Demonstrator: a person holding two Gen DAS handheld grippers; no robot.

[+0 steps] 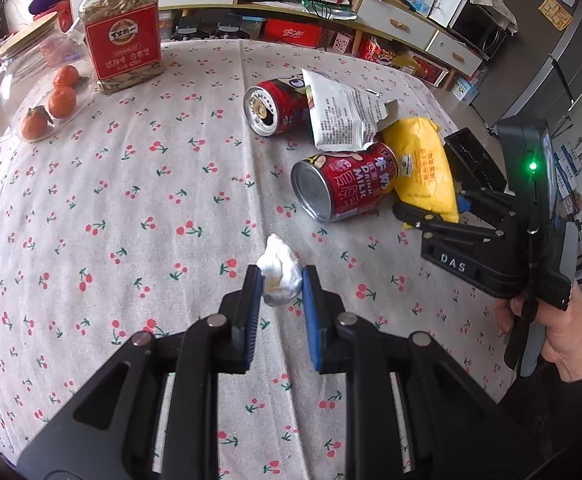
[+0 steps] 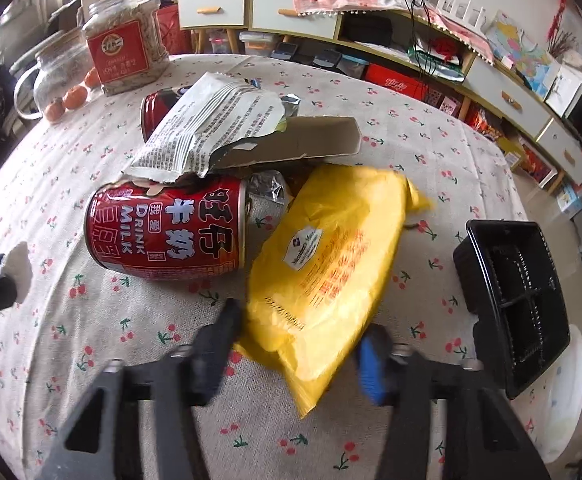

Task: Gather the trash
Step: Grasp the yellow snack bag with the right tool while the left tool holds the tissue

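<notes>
a: what did the trash look like?

b: the left gripper [image 1: 281, 280] was clamped narrow on a crumpled white tissue wad [image 1: 279, 276], lifted above the cherry-print tablecloth [image 1: 131, 208] toward the table's near edge. the rest lay in a heap nearer the right edge: a red milk can [image 2: 167, 232] on its side, a second red can [image 1: 279, 106] behind it with its opened top showing, a torn white snack wrapper [image 2: 211, 128] draped over both, a ripped piece of cardboard [image 2: 311, 138] and a scrap of foil [image 2: 269, 186].

a: and the right gripper?

b: the right gripper [image 2: 299, 344] straddled the near end of a flat yellow plastic bag [image 2: 331, 256], which lay just beside the milk can. its fingers were blurred in the right wrist view, so i couldn't tell whether the pads were pressing the bag, only that the bag sat between them with the jaws partly drawn in. a person's hand [image 1: 555, 336] held its handle.

a: anything crowding it?

b: a black plastic tray [image 2: 511, 300] sat at the right edge, near that gripper. at the far left corner stood a seed jar [image 1: 121, 36] with a red label, a glass jug [image 1: 23, 76] with a wooden lid, and three small oranges [image 1: 57, 104], well apart from the heap.
</notes>
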